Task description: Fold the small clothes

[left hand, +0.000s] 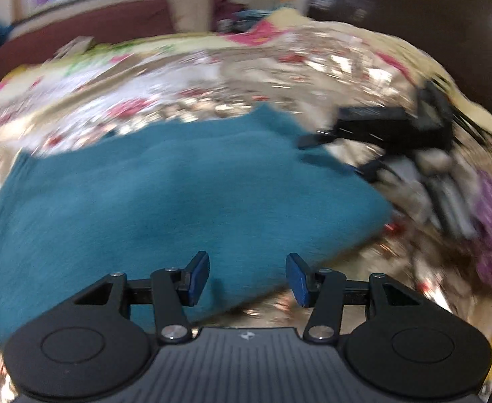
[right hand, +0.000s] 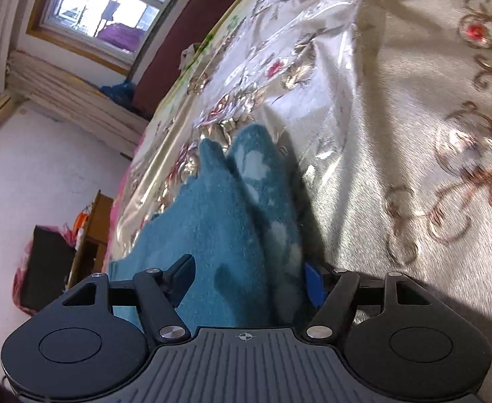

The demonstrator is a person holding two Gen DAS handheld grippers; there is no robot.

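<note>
On the bed's shiny floral bedspread (right hand: 363, 107) lies the teal garment (left hand: 165, 194), the left claw (left hand: 247, 277) hanging open and empty over its near edge while the right claw (right hand: 251, 283) stands open with teal fabric bunched between its pads.

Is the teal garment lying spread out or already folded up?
Mostly spread: the teal garment lies as one broad sheet on the bedspread. The right wrist view shows ridges and humps, so not smooth. No finished fold shows.
</note>
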